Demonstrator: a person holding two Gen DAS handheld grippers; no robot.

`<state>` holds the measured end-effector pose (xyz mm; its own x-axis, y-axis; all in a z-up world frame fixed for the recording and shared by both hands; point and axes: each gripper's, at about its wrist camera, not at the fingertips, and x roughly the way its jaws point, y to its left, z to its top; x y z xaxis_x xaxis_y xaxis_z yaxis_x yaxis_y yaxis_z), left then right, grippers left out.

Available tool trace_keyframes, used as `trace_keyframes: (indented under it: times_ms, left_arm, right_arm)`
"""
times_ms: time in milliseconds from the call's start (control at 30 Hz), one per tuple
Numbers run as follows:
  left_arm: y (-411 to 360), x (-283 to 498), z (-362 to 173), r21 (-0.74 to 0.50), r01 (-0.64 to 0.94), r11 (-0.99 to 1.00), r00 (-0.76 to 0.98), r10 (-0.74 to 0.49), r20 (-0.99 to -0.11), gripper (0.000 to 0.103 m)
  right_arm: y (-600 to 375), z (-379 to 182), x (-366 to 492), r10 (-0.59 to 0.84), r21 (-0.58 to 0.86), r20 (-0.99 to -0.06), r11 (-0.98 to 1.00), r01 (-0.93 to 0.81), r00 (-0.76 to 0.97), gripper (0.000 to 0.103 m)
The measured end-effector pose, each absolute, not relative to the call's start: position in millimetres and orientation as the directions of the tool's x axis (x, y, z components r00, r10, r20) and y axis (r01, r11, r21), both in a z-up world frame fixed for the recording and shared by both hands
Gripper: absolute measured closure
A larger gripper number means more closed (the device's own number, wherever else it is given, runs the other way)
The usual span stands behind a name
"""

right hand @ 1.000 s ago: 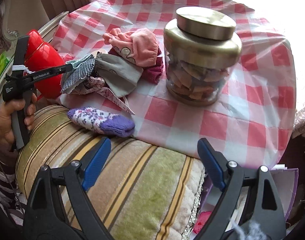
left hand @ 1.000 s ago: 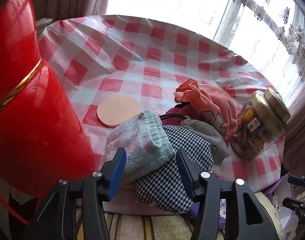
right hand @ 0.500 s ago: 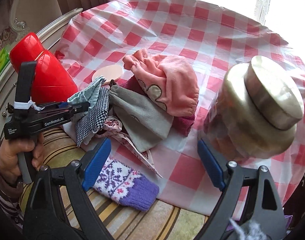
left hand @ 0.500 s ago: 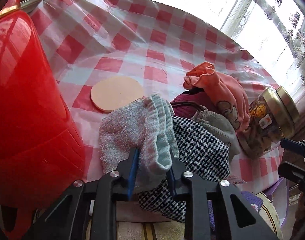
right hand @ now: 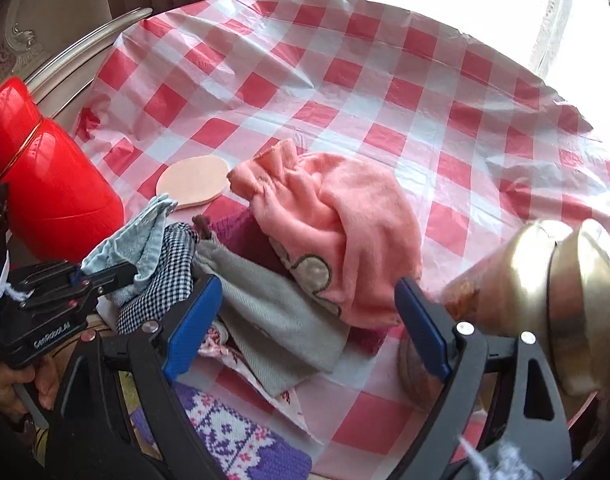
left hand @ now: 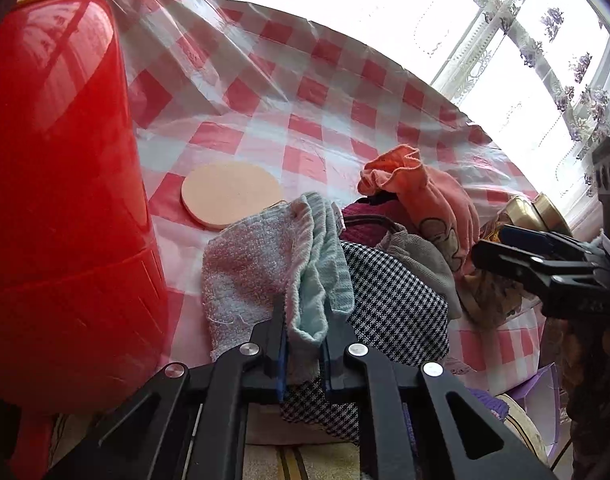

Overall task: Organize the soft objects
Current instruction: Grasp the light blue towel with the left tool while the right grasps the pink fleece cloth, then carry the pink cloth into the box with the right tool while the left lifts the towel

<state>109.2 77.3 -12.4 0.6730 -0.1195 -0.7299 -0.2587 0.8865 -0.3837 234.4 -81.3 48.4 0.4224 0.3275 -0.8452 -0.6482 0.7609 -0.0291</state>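
Left gripper (left hand: pixel 303 332) — I've just closed it on pale blue cloth (left hand: pixel 321 280) | right gripper (right hand: pixel 309 320) — I hold it wide, empty, over pink hat (right hand: pixel 345 224)

Your pile sits at the table's near edge: a pale blue terry cloth (left hand: pixel 261 264), bunched and standing up in folds, leans against a black-and-white houndstooth cloth (left hand: pixel 389 304). Behind those lie a grey cloth (right hand: pixel 273 304), a maroon knit (right hand: pixel 241 232) and, on top, a crumpled pink fleece piece (right hand: pixel 337 216).
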Motion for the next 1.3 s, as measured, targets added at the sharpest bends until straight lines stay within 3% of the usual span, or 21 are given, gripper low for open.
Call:
trace_keyframes:
  times_ms: [333,400,433,467,767,1033,1300]
  left_arm:
    - [82,101,-6,-0.408,-0.241,0.881,0.715,-0.123,-0.689,0.091]
    - [81,100,-4,-0.409,-0.234,0.882,0.722,-0.124,-0.681,0.091]
    - [81,99,-3,-0.411,-0.232,0.882,0.727,-0.123,-0.675,0.091]
    - [81,98,-2,-0.412,-0.231,0.882,0.733,-0.12,-0.669,0.092]
    - [80,83,16,-0.405,-0.209,0.89,0.81,-0.074,-0.582,0.092]
    - [73,68,40,-0.389,-0.168,0.906,0.863,-0.056,-0.502,0.092]
    - [52,56,61,-0.373,-0.125,0.92,0.879,-0.072,-0.472,0.092]
  right_arm:
    - [-41,35,262,0.26,-0.146,-0.835,0.746,-0.65,0.485,0.017]
    - [-36,28,268,0.25,-0.152,-0.842,0.741,-0.654,0.479,0.039]
    - [-36,24,271,0.244,-0.149,-0.848,0.742,-0.654,0.47,0.071]
    - [-37,22,273,0.243,-0.136,-0.854,0.75,-0.648,0.461,0.089]
    - [-63,91,246,0.358,-0.113,-0.757,0.753,-0.649,0.547,0.093]
    - [-128,149,202,0.443,-0.004,-0.708,0.776,-0.63,0.55,0.093]
    - [-259,168,154,0.384,0.058,-0.709,0.867,-0.494,0.591,0.093]
